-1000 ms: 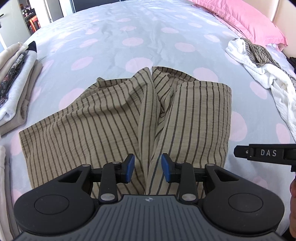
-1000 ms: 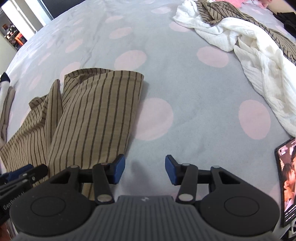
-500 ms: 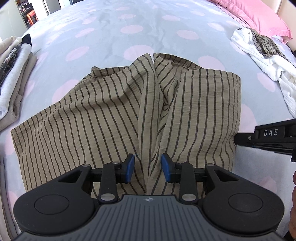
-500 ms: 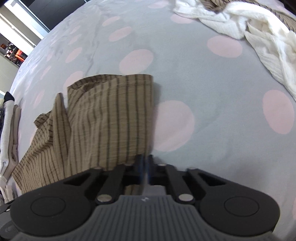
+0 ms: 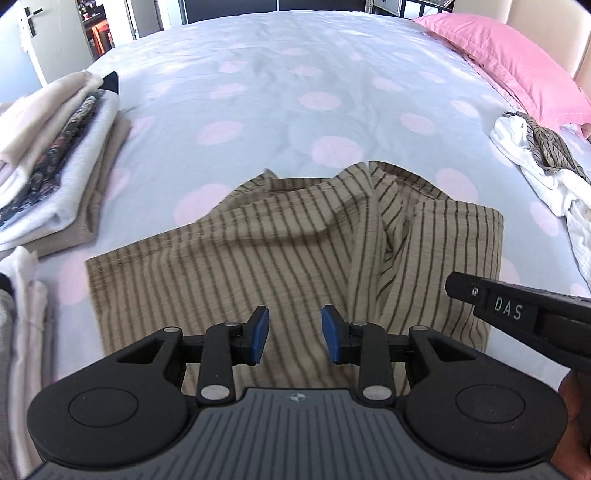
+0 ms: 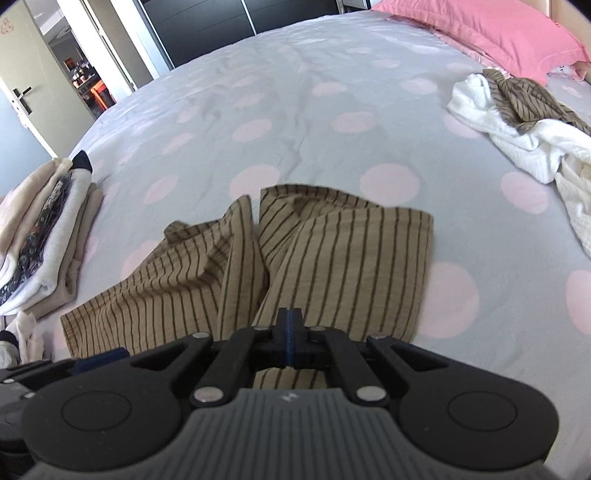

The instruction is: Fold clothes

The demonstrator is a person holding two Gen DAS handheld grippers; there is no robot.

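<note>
A tan garment with dark stripes (image 5: 258,258) lies loosely folded on the bed, its middle bunched into a ridge. My left gripper (image 5: 293,334) is open just above the garment's near edge, with nothing between its blue pads. My right gripper (image 6: 290,332) is shut on the near right edge of the striped garment (image 6: 351,258), and cloth shows under its jaws. In the left wrist view the right gripper's black finger (image 5: 517,314) reaches in over the garment's right side.
The bed has a grey sheet with pink dots (image 5: 295,92). A stack of folded clothes (image 5: 55,177) sits at the left. A heap of white and striped laundry (image 6: 517,122) lies at the right, before a pink pillow (image 6: 480,29). A doorway stands beyond the bed.
My right gripper has gone from open beside the garment to shut on its near right edge. Both views have tilted up. My left gripper stays open and has shifted left over the cloth.
</note>
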